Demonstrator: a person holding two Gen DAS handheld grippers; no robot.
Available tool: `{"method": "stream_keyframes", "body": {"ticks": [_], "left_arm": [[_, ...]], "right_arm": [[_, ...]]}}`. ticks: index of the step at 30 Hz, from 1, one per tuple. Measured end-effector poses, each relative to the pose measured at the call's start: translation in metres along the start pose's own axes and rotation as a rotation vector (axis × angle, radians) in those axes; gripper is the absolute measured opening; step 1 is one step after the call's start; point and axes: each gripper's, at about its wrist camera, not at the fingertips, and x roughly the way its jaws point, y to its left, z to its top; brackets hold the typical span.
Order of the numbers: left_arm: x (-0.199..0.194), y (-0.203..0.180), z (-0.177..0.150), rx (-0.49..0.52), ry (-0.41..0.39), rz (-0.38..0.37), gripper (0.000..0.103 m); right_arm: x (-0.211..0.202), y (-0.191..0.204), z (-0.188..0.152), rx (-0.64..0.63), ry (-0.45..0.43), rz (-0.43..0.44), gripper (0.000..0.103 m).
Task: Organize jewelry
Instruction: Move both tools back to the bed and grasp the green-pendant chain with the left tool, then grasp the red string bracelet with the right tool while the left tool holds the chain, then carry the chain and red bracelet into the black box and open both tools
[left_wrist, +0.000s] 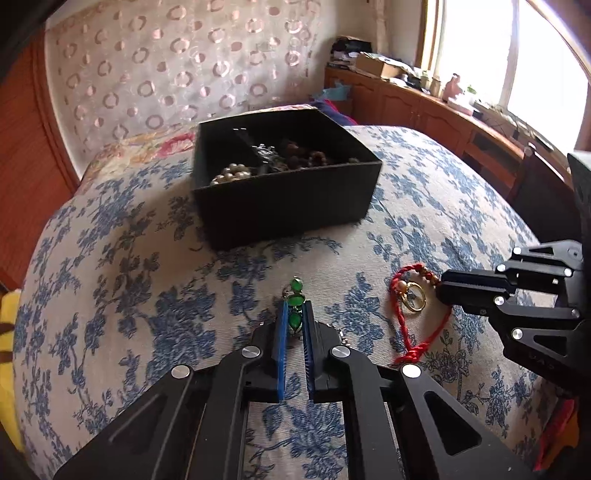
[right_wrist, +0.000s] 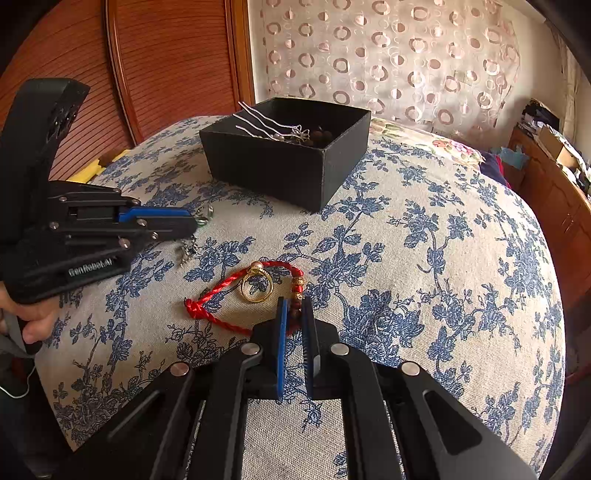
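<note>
Both claws are pinching jewelry lying on the bed (left_wrist: 406, 177), presumably to carry each piece to the black box (left_wrist: 288, 206) further back, where pearls and beads are already sitting. The left claw (left_wrist: 295, 317) is clenching a green-stone pendant (left_wrist: 296, 306) between its blue pads, while the right claw (right_wrist: 294, 314) is gripping the beaded section of the red cord bracelet (right_wrist: 221, 288), a gold ring (right_wrist: 257, 288) lying just beside its tips.
</note>
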Motion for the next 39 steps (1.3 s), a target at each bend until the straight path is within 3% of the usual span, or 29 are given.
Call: {"method": "stream_keyframes", "body": {"ticks": [6,16,25,39], "left_arm": [[-0.008,0.009,0.000,-0.016,-0.020,-0.001,0.006],[-0.046,0.012,0.014,-0.020,-0.118,-0.016,0.007],[-0.076,0.025,0.028,-0.052,-0.186,-0.065,0.007],[-0.094,0.035,0.046,-0.052,-0.239,-0.028,0.007]], "right_arm": [[0.000,0.000,0.000,0.000,0.000,-0.001,0.009],[-0.003,0.001,0.002,-0.006,-0.001,0.004,0.008],[-0.034,0.011,0.023,-0.014,-0.097,0.017,0.008],[-0.051,0.006,0.064,-0.021,-0.189,-0.020,0.008]]}}
